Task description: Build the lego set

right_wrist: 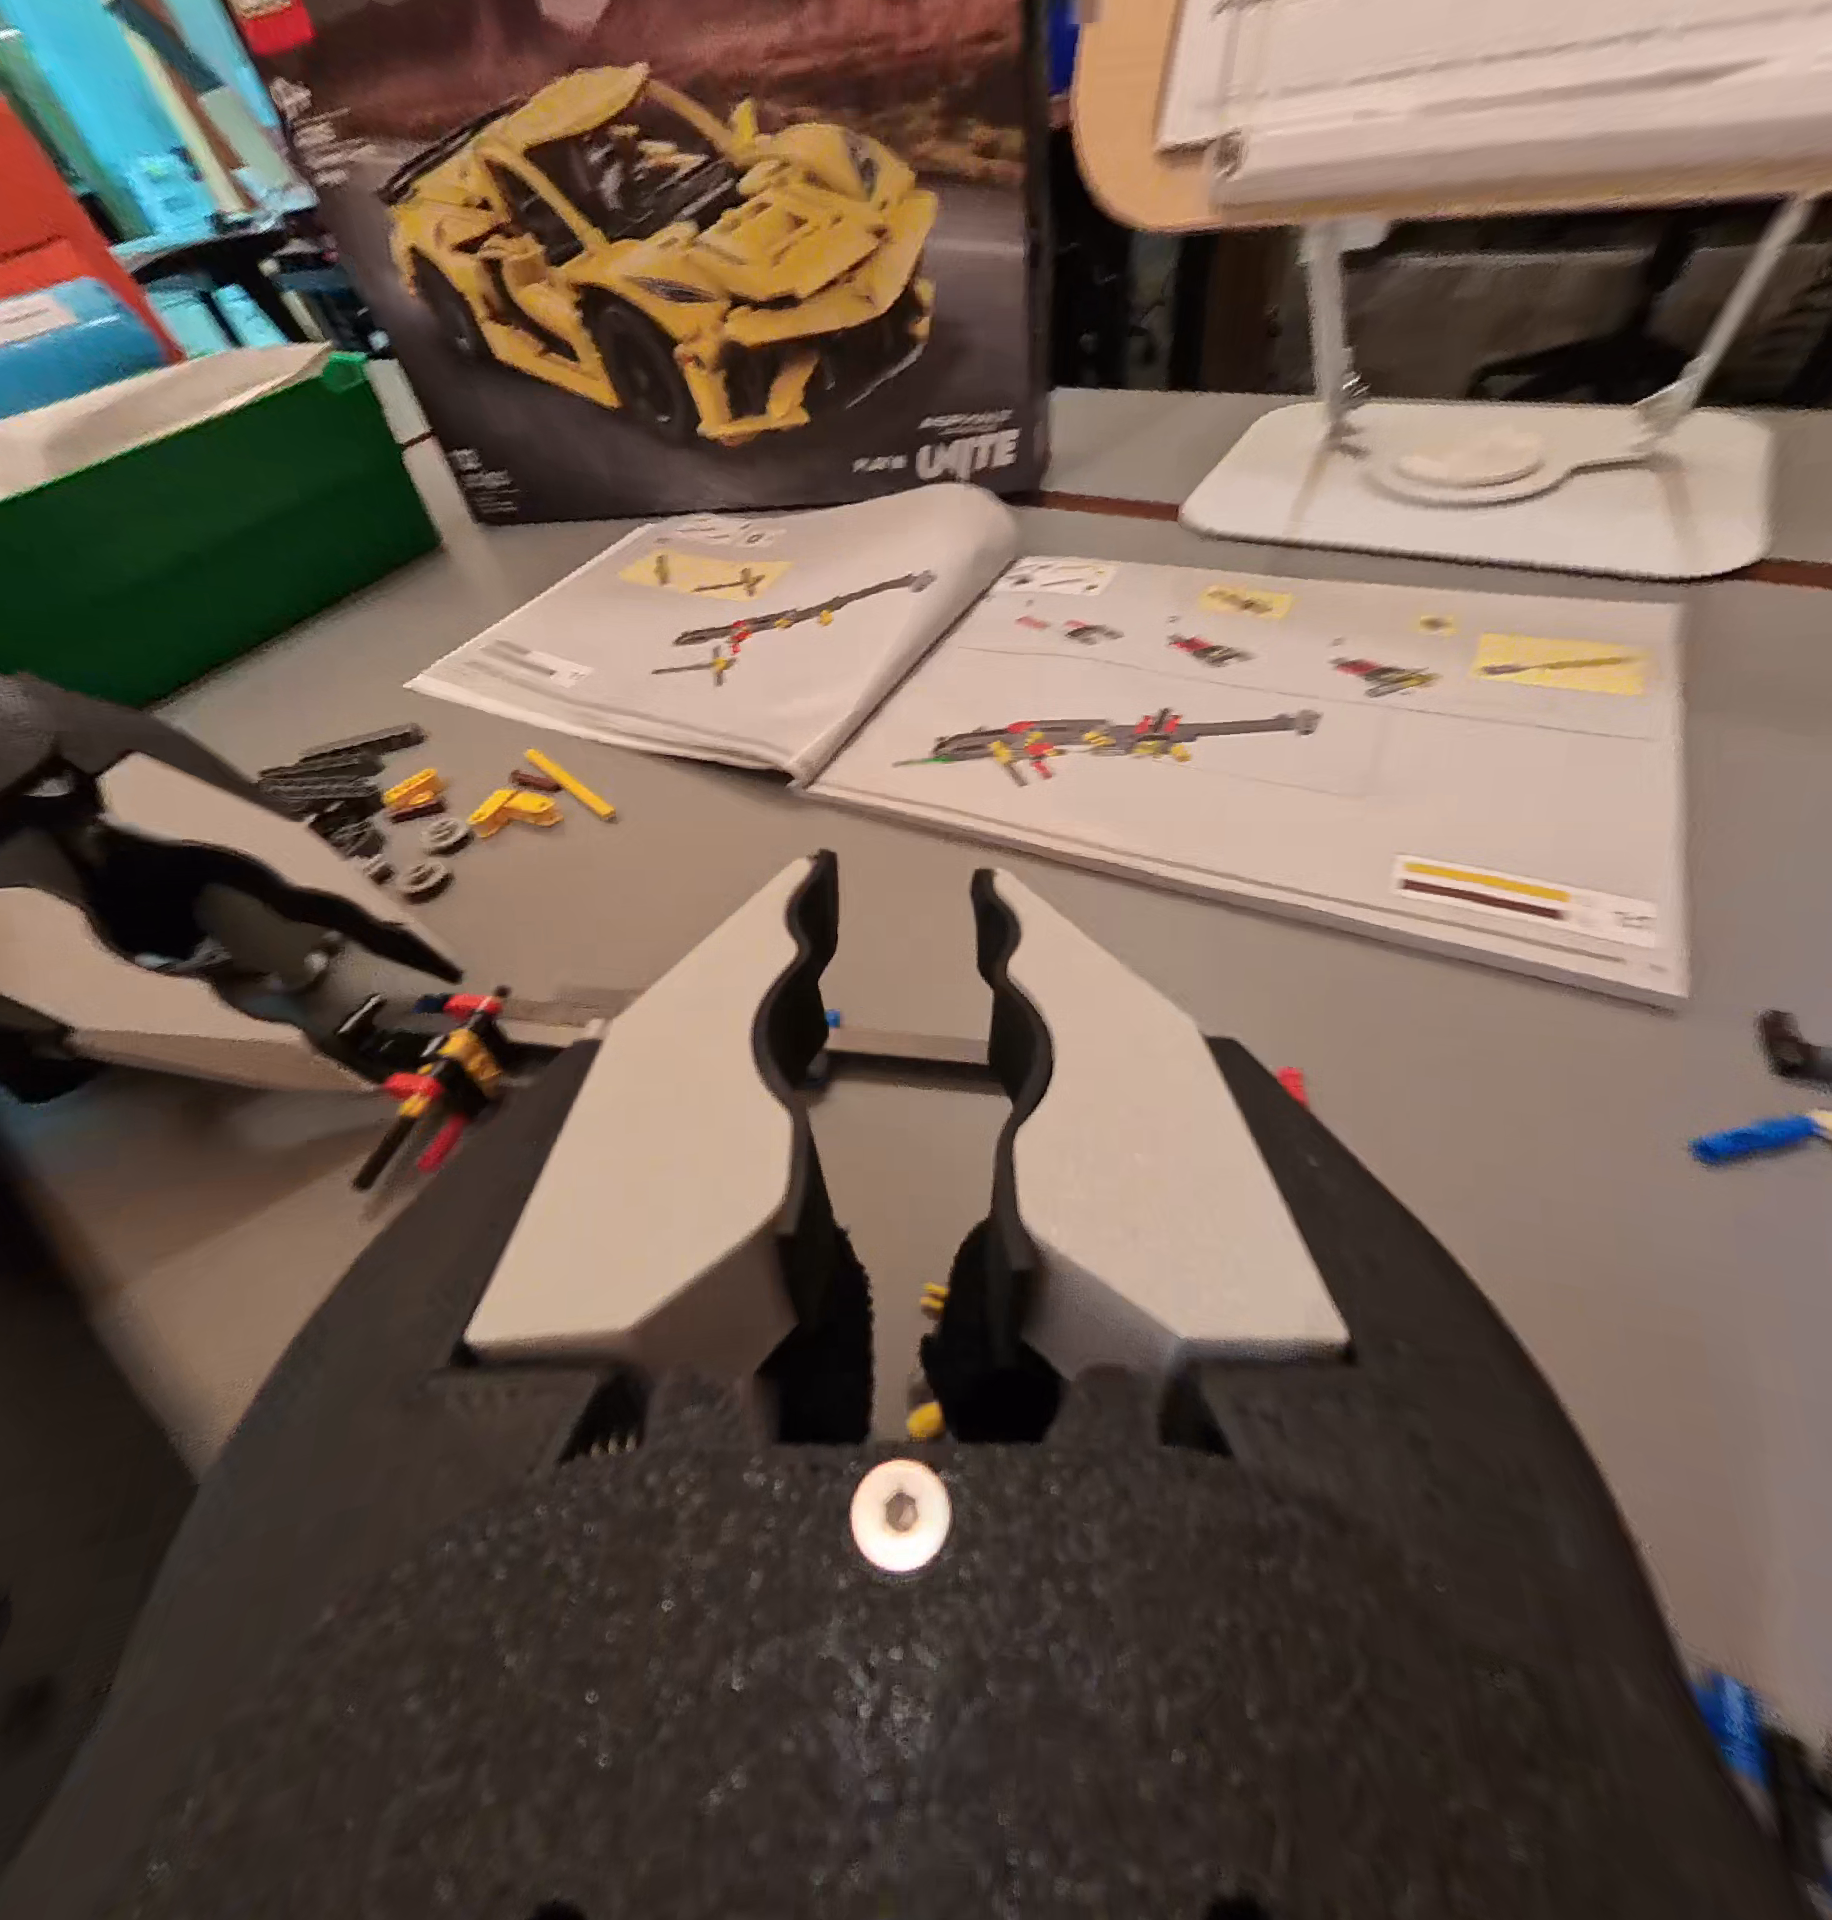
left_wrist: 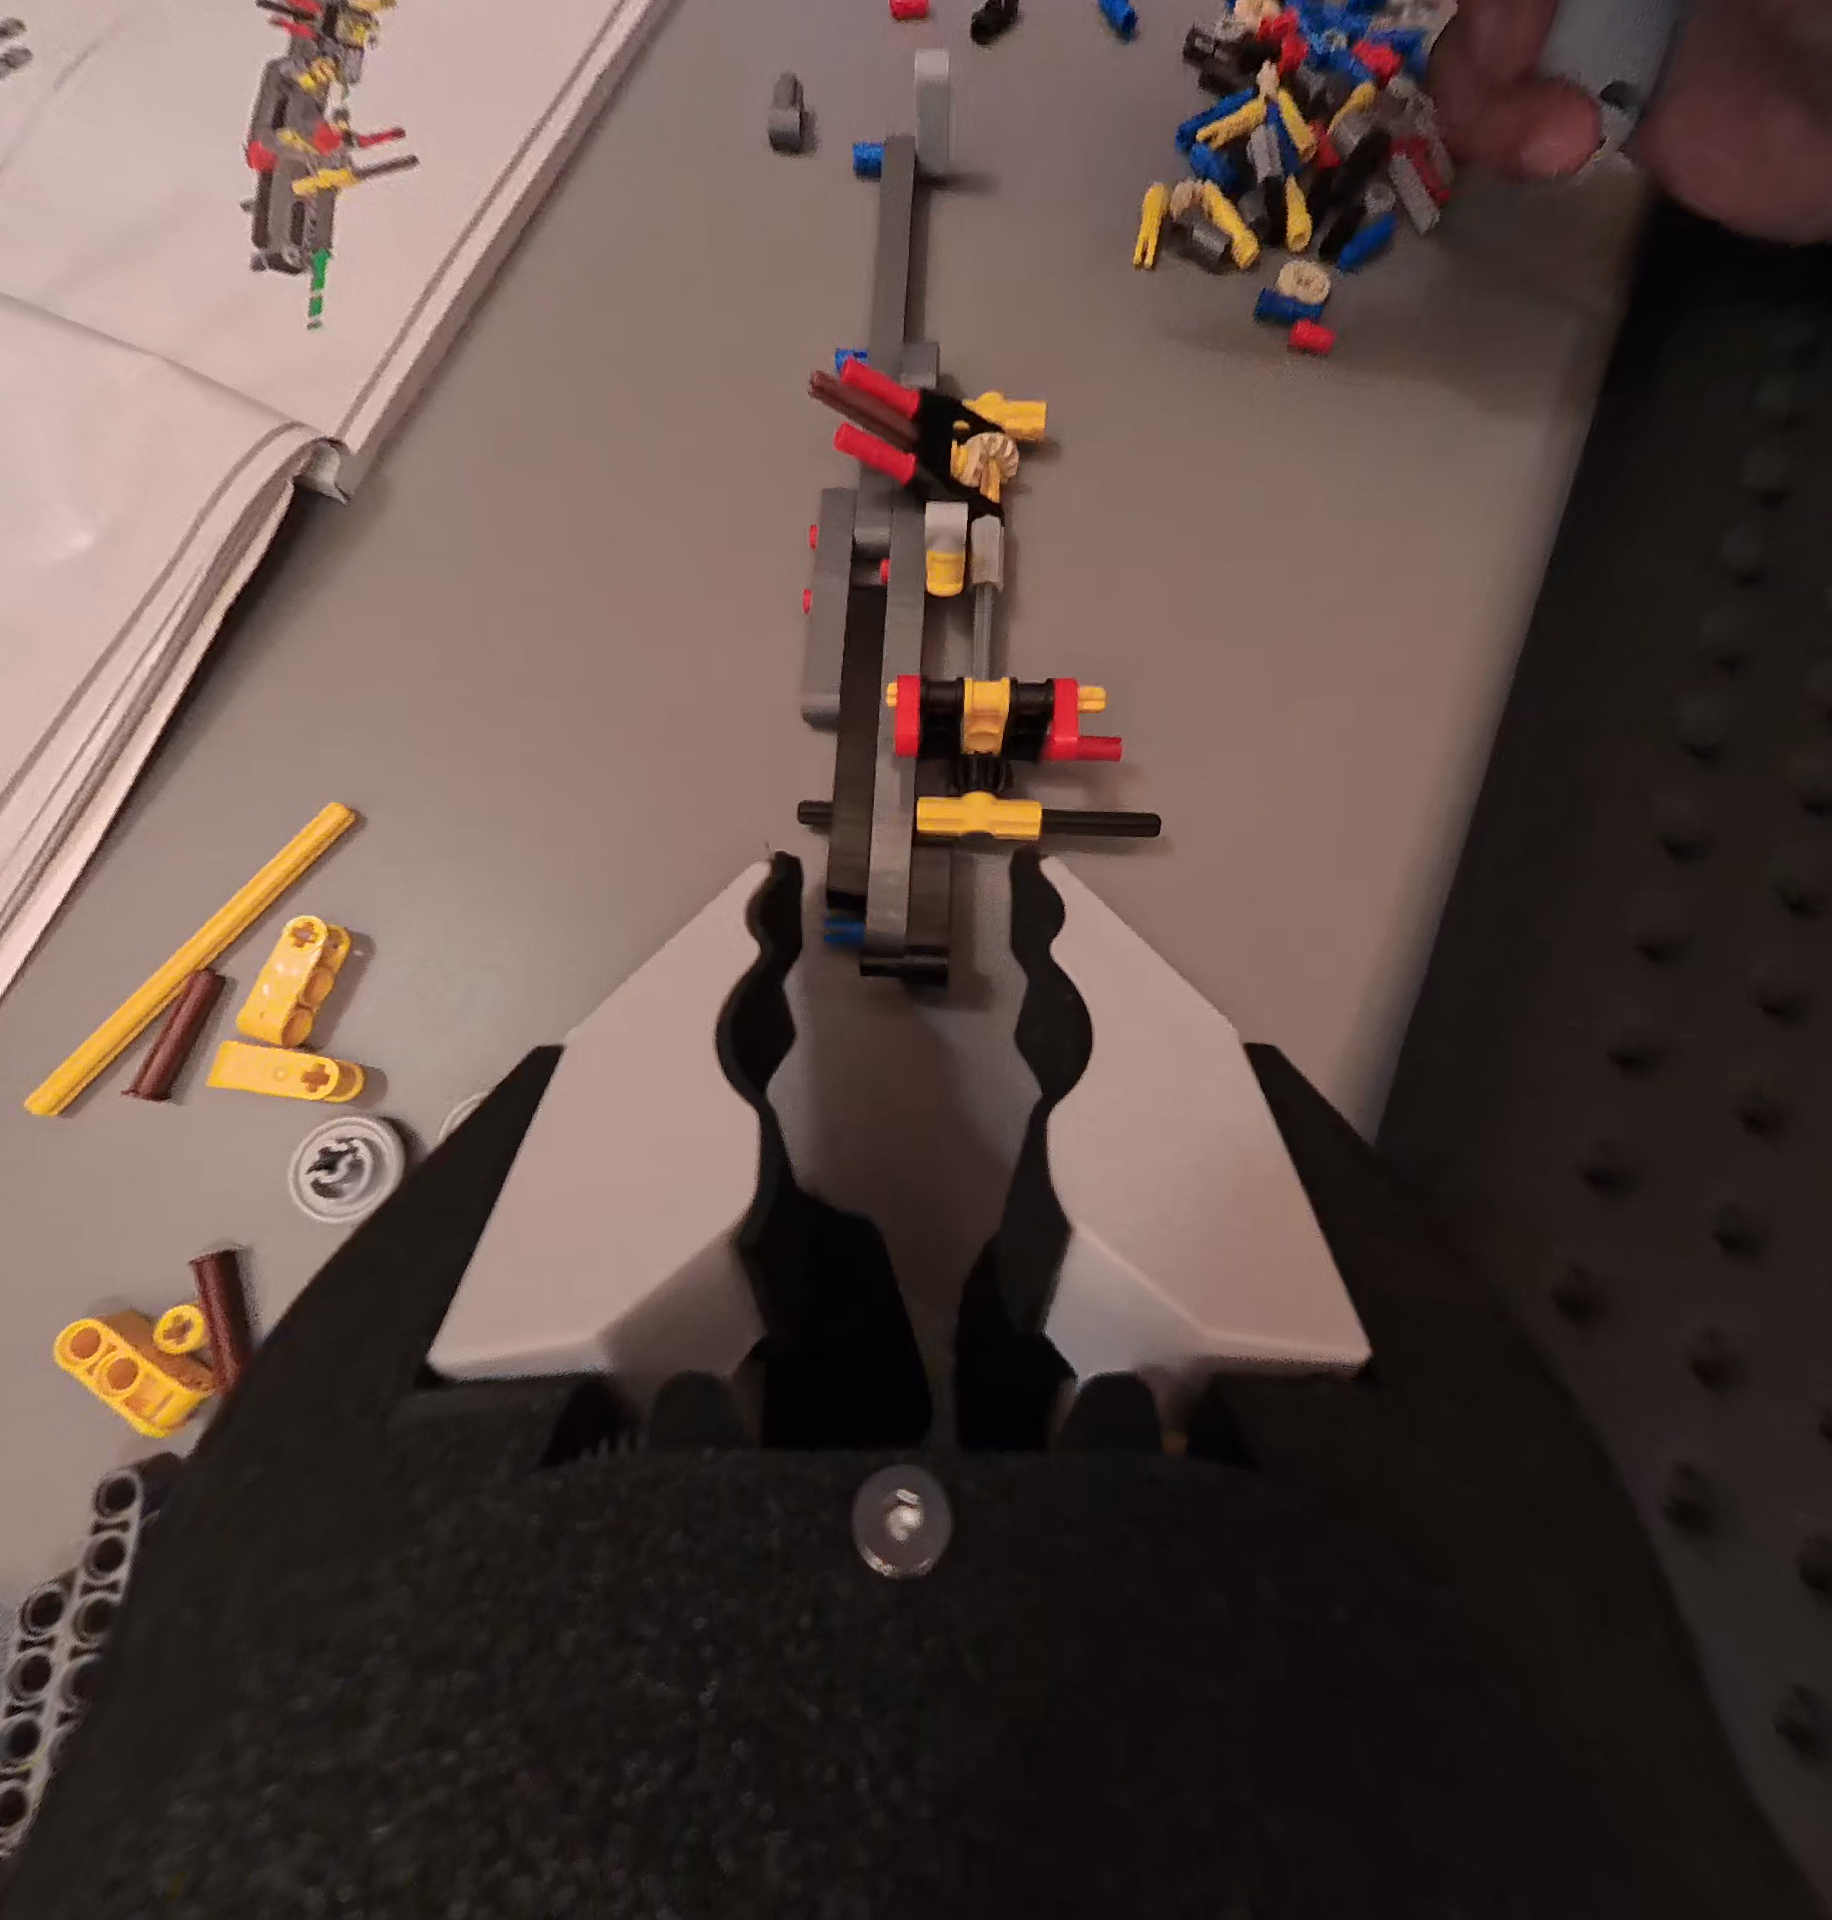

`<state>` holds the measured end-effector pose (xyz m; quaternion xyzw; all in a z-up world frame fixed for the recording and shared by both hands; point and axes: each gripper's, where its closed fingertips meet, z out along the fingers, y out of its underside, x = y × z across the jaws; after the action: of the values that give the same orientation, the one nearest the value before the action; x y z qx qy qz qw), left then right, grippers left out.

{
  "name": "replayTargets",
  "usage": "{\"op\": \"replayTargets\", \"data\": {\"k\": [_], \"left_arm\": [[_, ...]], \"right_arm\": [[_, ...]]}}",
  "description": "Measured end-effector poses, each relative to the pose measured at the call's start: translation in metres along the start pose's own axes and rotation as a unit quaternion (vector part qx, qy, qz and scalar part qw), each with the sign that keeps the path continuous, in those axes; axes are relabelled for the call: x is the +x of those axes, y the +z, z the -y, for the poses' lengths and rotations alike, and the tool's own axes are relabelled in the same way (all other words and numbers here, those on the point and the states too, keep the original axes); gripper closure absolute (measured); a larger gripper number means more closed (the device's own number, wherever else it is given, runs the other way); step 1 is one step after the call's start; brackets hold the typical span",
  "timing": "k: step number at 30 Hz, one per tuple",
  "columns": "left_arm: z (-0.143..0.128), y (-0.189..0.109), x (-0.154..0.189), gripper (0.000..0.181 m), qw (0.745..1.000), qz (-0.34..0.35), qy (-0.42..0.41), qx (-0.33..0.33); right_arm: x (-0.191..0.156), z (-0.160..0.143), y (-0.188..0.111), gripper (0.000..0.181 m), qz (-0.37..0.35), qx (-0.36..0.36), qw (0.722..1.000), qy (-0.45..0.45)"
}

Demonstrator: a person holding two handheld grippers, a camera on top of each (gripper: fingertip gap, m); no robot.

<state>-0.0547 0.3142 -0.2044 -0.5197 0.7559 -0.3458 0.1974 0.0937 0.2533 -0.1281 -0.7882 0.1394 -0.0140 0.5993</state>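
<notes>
Left wrist view: the left gripper has its jaws released on both sides of the near end of the long lego assembly, which lies on the grey tabletop. Right wrist view: the right gripper is also released and holds nothing; the assembly is at its left, and the instruction booklet lies farther away.

Left wrist view looks steeply down, close over the grey table; right wrist view looks low and level across it; both show the open instruction booklet
</notes>
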Motion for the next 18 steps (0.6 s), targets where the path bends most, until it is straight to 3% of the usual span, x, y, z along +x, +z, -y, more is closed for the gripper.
{"op": "replayTargets", "data": {"k": [4,9,11,14,17,18], "left_arm": [[0.013,-0.013,-0.010,0.140,0.999,0.015,-0.009,0.047],[0.050,-0.050,-0.046,0.125,0.975,0.041,-0.095,0.197],[0.059,-0.057,-0.061,0.129,0.964,0.051,-0.124,0.231],[0.079,-0.063,-0.079,0.133,0.953,0.076,-0.090,0.278],[0.103,-0.055,-0.101,0.130,0.957,0.113,-0.045,0.263],[0.117,-0.047,-0.105,0.120,0.961,0.112,-0.025,0.251]], "right_arm": [[0.021,0.004,-0.005,0.154,-0.051,0.019,0.998,0.002],[0.038,-0.003,-0.005,0.156,-0.098,-0.005,0.995,-0.005],[0.041,-0.005,-0.004,0.158,-0.104,-0.012,0.994,-0.011],[0.042,-0.005,-0.002,0.159,-0.102,-0.015,0.995,-0.015],[0.044,-0.003,-0.001,0.159,-0.096,-0.012,0.995,-0.015],[0.043,-0.002,-0.002,0.159,-0.092,-0.006,0.996,-0.011]]}}
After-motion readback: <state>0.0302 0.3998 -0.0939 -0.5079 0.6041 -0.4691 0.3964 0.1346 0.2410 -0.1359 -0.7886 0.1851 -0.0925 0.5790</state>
